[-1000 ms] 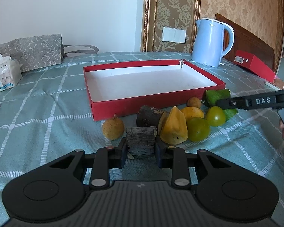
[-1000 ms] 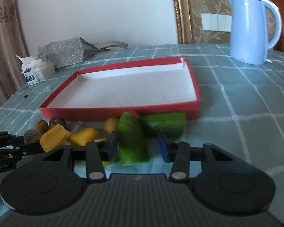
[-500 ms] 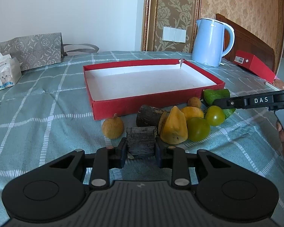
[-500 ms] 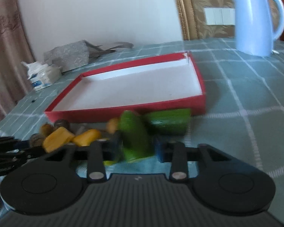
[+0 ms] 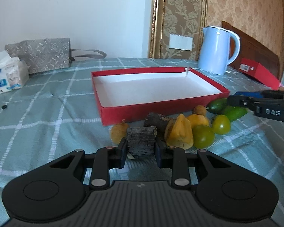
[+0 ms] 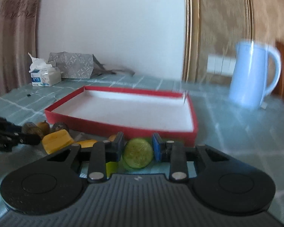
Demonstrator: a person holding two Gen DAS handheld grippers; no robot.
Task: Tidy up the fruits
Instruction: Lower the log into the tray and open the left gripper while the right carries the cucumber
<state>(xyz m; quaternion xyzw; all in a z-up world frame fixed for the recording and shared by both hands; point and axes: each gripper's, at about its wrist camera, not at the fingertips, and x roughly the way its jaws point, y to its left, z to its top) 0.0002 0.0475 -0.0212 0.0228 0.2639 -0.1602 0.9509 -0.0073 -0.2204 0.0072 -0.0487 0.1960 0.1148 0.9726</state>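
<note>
Fingers of my left gripper point(image 5: 141, 148) are clamped on a dark wood-like chunk point(image 5: 141, 141); my right gripper point(image 6: 137, 144) pinches a cucumber piece point(image 6: 137, 153).

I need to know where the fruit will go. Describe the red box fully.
The red box is a shallow rectangular tray, seemingly cardboard, red outside with a plain white lining. It lies flat and open on the checked green cloth, nothing inside. One far corner looks torn, with a small flap sticking up. The fruit pile sits just outside its near wall; whether any piece touches it cannot be told. Neither gripper touches the box.
</note>
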